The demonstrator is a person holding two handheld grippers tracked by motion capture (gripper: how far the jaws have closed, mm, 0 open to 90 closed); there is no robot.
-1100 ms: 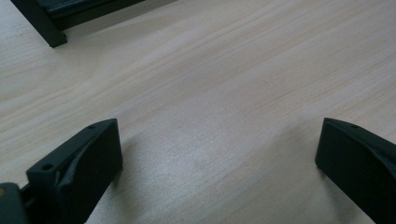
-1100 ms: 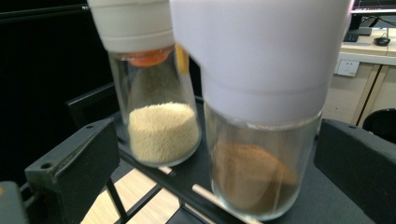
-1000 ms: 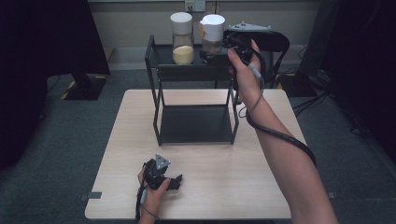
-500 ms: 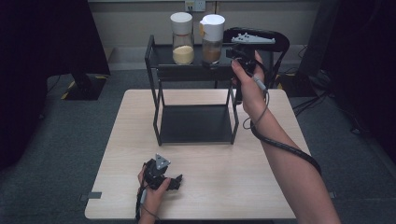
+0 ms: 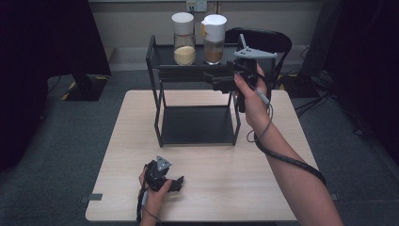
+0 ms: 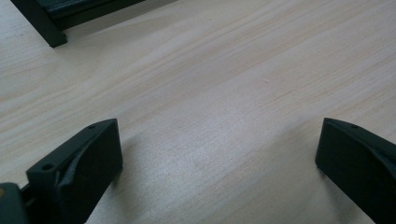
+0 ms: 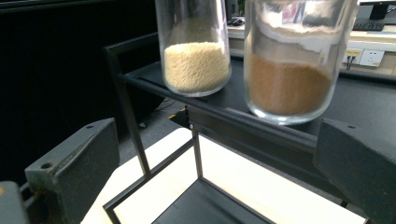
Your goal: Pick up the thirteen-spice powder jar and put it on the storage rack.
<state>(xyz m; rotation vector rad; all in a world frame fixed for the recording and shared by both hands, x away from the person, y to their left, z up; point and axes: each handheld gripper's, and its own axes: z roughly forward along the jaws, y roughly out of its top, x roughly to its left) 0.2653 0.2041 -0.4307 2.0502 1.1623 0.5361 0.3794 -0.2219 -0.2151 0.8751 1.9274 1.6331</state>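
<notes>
The right hand-held gripper [image 5: 217, 80] is raised well forward on an outstretched forearm, gripped by the right hand [image 5: 251, 96], its jaws pointing leftward and spread wide, holding nothing. Its cable loops down around the forearm. The left hand-held gripper [image 5: 175, 183] sits low near the person, gripped by the left hand [image 5: 153, 190], jaws wide apart and empty, close above the worktop [image 6: 224, 93].
</notes>
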